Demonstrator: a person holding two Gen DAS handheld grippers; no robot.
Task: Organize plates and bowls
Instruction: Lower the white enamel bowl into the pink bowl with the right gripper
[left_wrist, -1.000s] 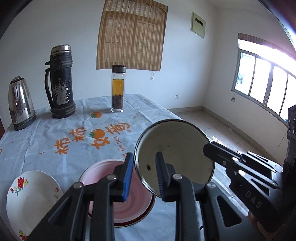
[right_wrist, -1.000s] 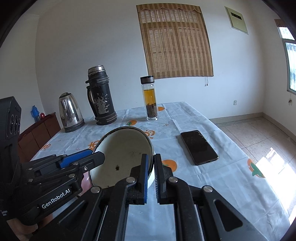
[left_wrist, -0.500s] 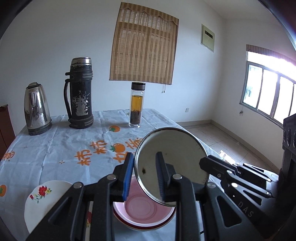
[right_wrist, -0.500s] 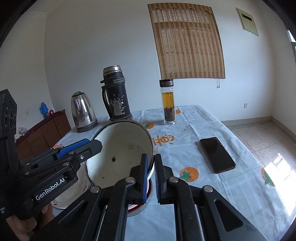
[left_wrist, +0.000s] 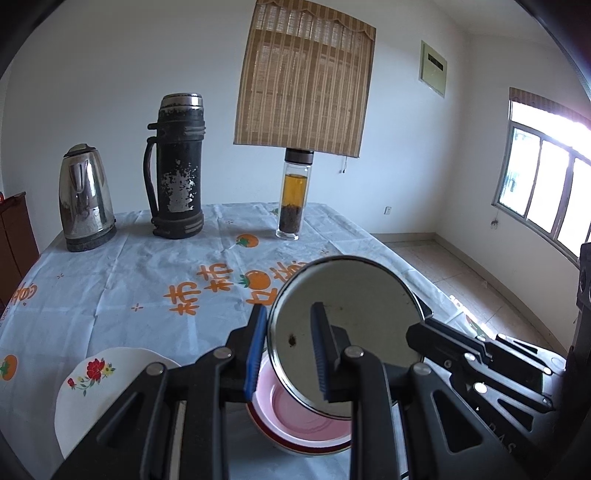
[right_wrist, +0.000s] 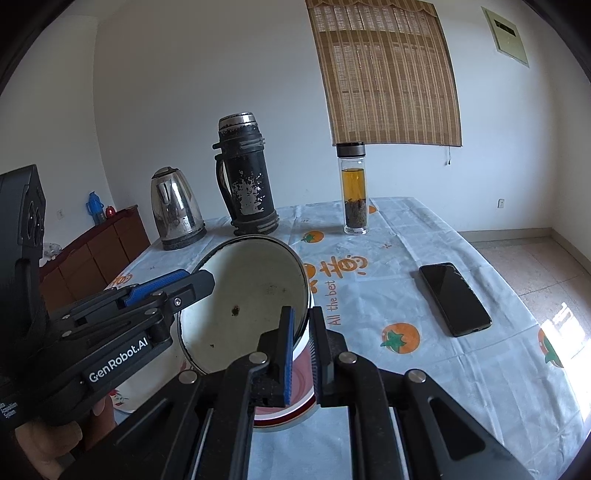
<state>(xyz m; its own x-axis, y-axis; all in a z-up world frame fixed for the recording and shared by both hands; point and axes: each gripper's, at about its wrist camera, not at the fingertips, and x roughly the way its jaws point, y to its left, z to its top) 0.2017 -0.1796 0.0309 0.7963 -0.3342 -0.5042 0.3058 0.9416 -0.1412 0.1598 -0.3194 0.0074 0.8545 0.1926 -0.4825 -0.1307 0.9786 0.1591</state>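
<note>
Left wrist view, lower left of frame: floral plate (left_wrist: 99, 391) lies flat on the surface (left_wrist: 122, 280), its near rim cut off behind the left gripper (left_wrist: 288, 354). Upper left: steel kettle (left_wrist: 85, 199) and black thermos (left_wrist: 177, 170) stand near the far edge of the surface; tea bottle (left_wrist: 293, 197) stands to their right. Open cloth lies between these and the dishes.

Centre: left fingers (left_wrist: 255, 350) pinch the rim of the enamel bowl (left_wrist: 354, 317), one inside, one outside. Bowl is tilted on edge, held above the pink plate (left_wrist: 295, 413), which sits flat just right of the floral plate. Contact between bowl and pink plate: cannot tell.

Right: right gripper (right_wrist: 300, 347) clamps the opposite rim, fingers (right_wrist: 287, 350) nearly together around the thin wall. In the right wrist view, a phone (right_wrist: 454, 299) lies flat at frame right, well apart from the bowl, short of the surface's right edge.
</note>
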